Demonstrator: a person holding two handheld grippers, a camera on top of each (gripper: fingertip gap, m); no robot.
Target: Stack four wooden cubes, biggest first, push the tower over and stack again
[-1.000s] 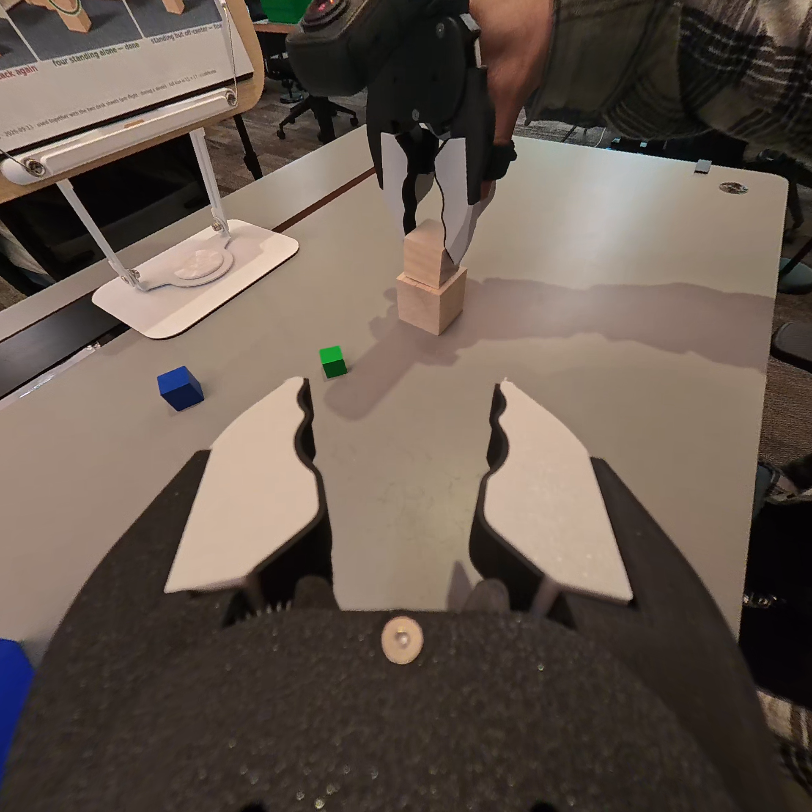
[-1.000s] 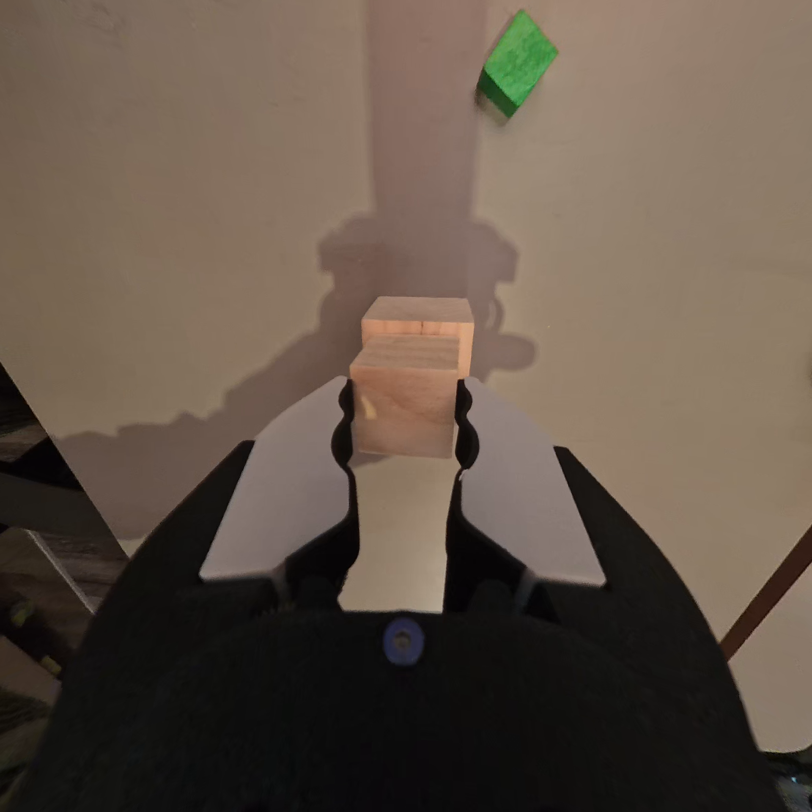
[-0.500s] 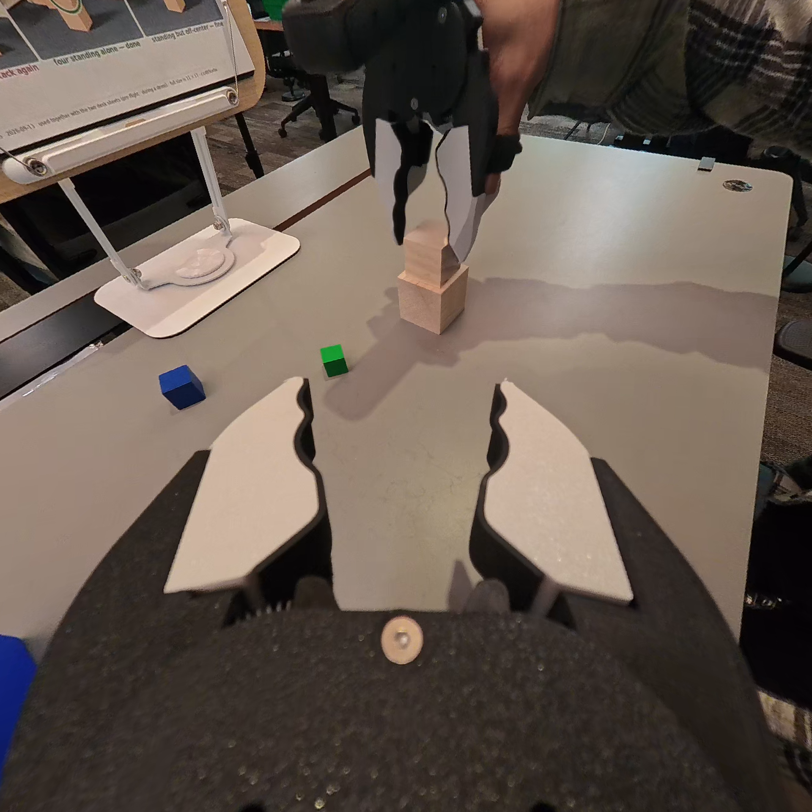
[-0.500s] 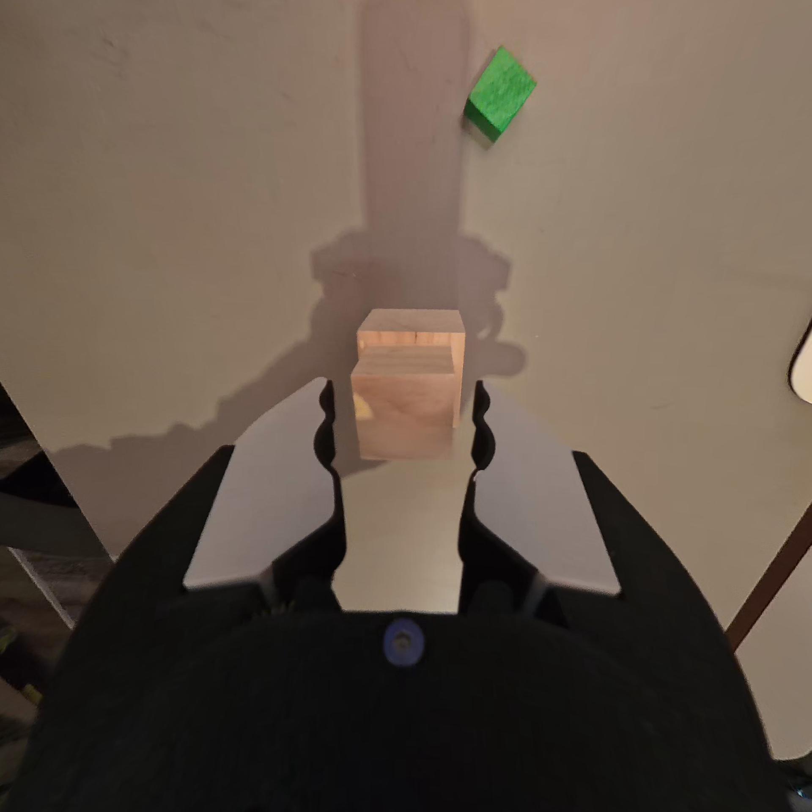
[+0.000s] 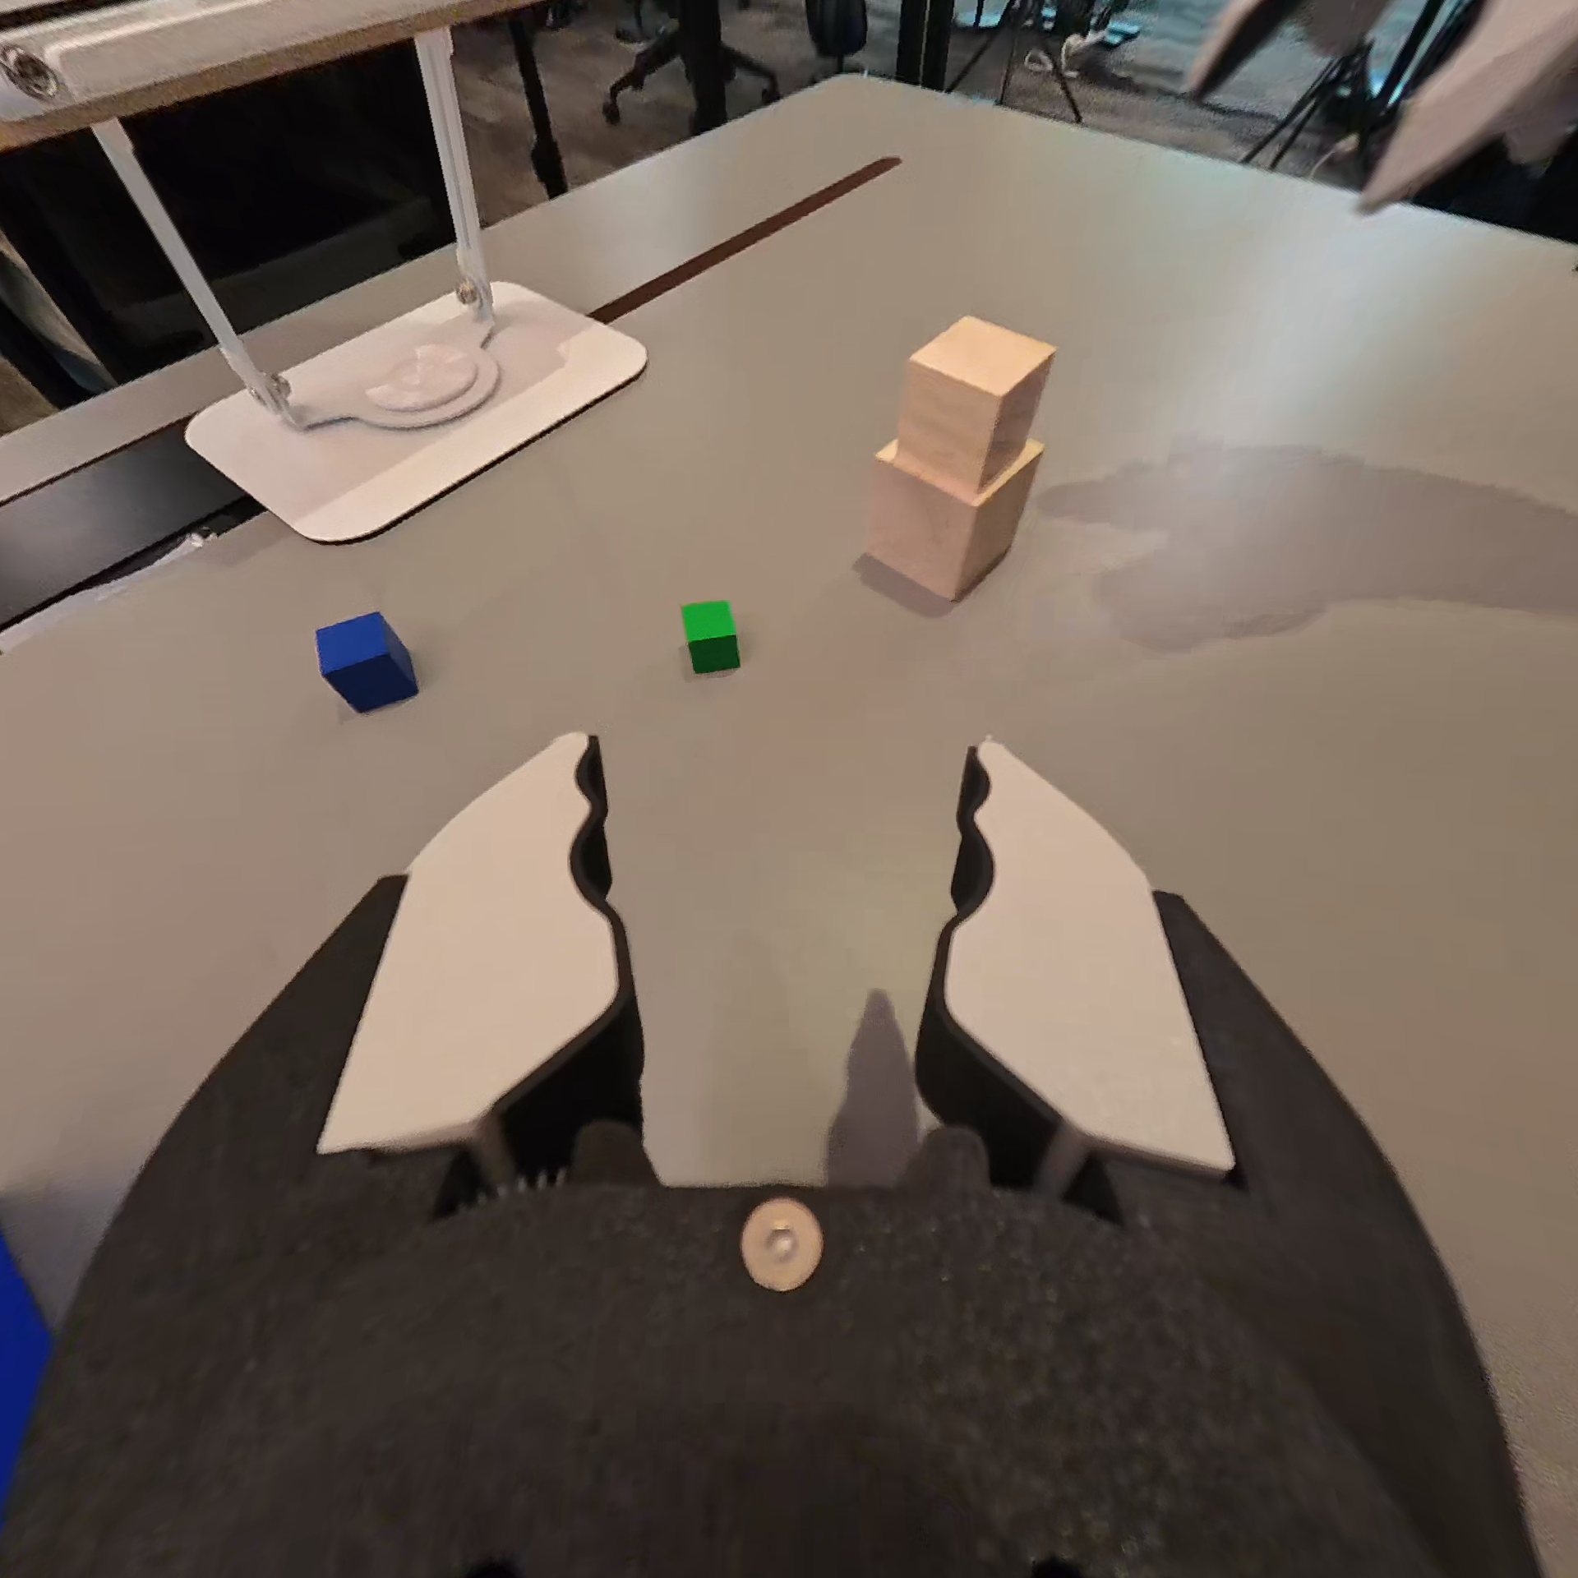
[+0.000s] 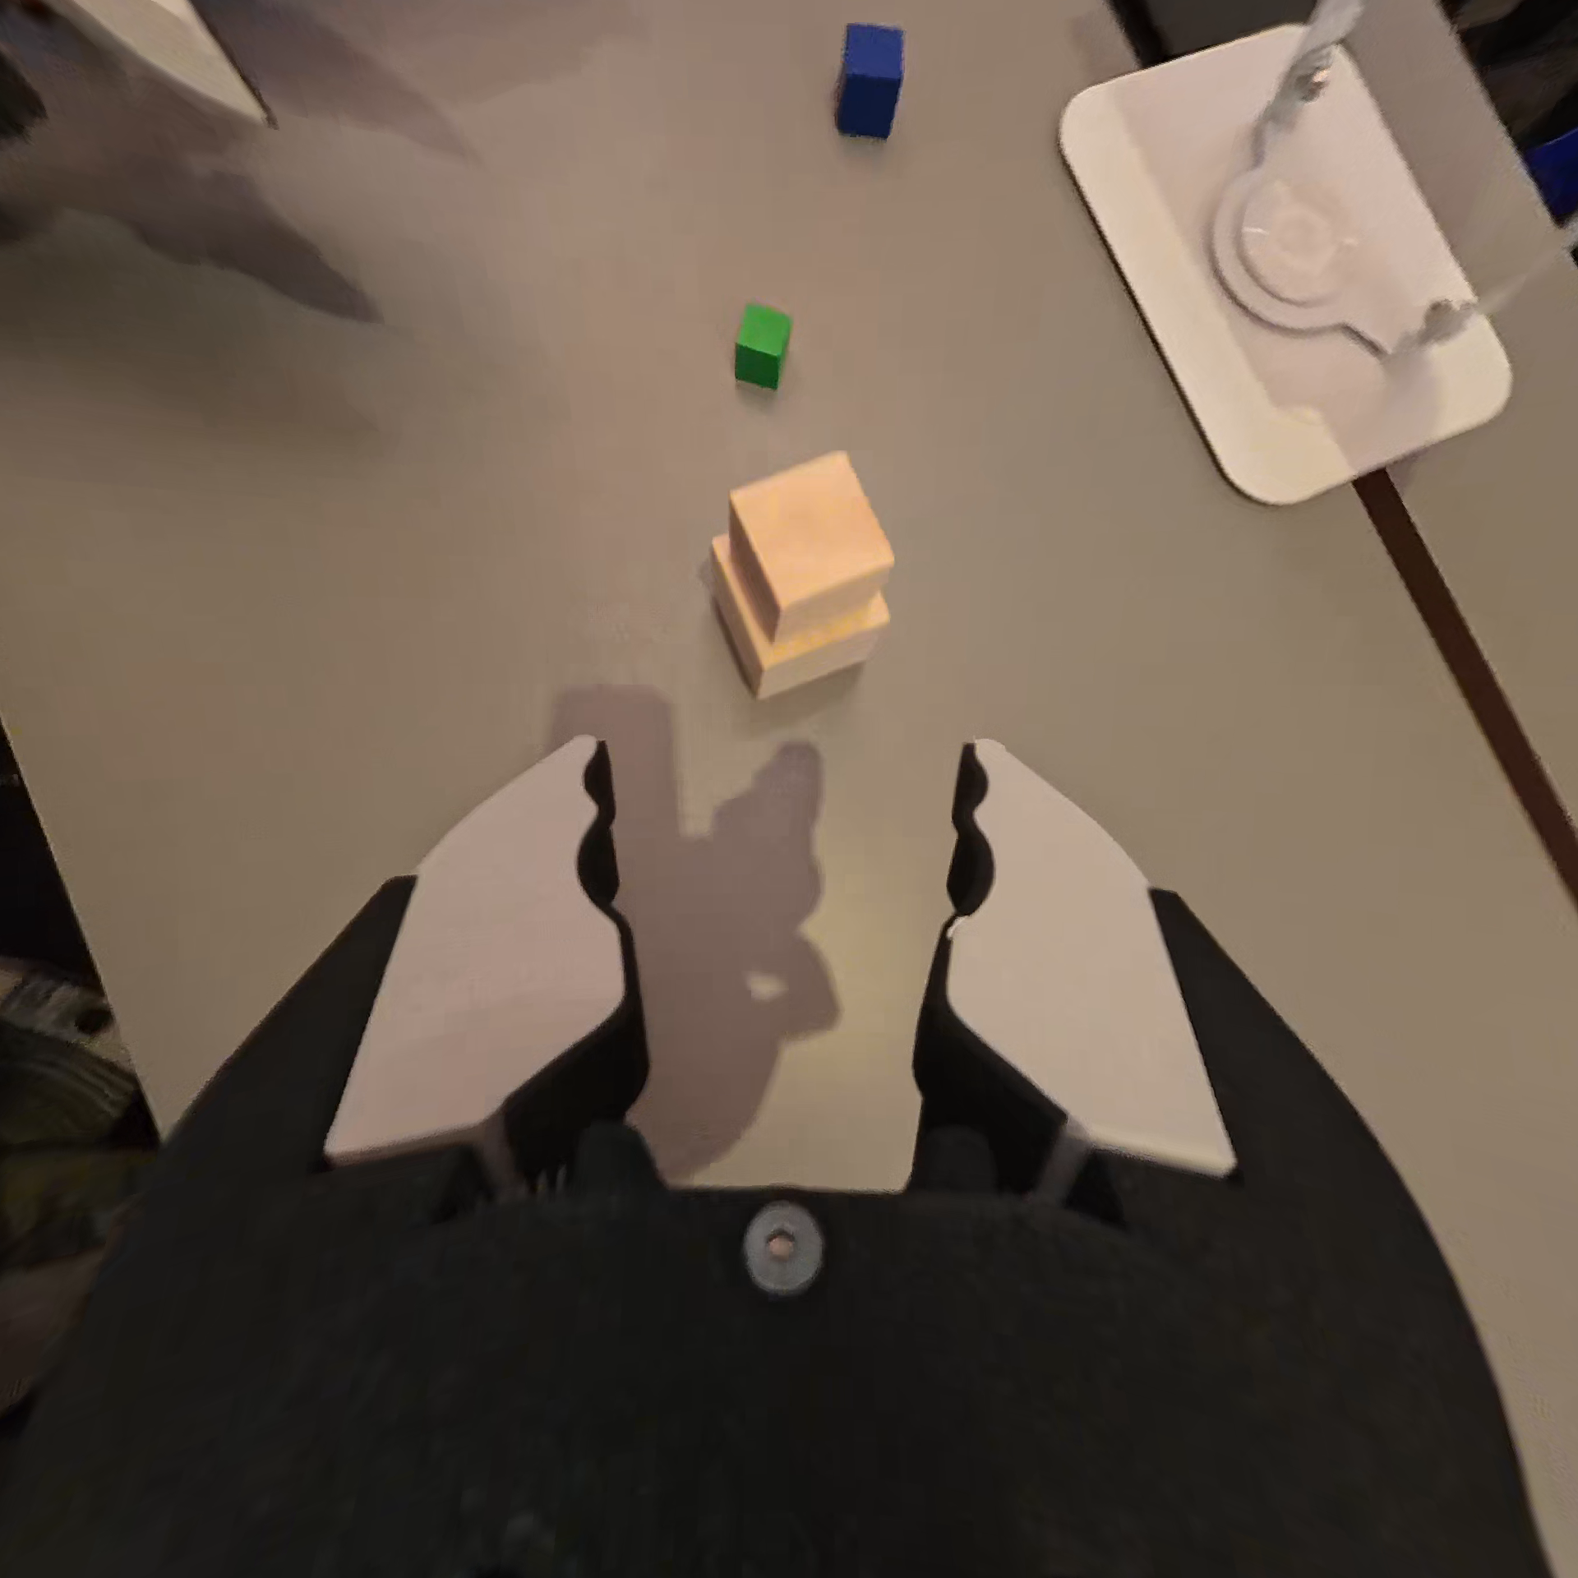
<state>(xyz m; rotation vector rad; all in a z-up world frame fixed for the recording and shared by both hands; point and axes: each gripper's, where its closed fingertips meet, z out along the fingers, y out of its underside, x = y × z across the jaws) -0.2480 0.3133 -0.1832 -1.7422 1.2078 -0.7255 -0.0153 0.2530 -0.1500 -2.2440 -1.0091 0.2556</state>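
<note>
Two plain wooden cubes stand stacked on the grey table: the smaller upper cube [image 5: 973, 401] [image 6: 807, 538] rests, slightly turned, on the bigger lower cube [image 5: 943, 525] [image 6: 807, 653]. A small green cube [image 5: 710, 636] [image 6: 762, 346] and a blue cube [image 5: 365, 660] [image 6: 869, 78] lie loose on the table. My left gripper [image 5: 781, 751] is open and empty, short of the green cube. My right gripper [image 6: 784, 751] is open and empty, pulled back above and behind the stack; it shows blurred at the top right of the left wrist view [image 5: 1400, 94].
A white stand base [image 5: 418, 410] [image 6: 1281, 256] with metal legs sits on the table beside a dark seam [image 5: 743, 235]. Office chairs and floor lie beyond the far edge. A blue object [image 5: 17, 1358] shows at the left edge. About 9 centimeters separates my right fingertips from the smaller upper cube [image 6: 807, 538]. It is also in sight in the left wrist view [image 5: 995, 351].
My right gripper has let go of the upper wooden cube, opened wide and drawn up and away from the stack. My left gripper has shifted left; the stack now sits to its right.
</note>
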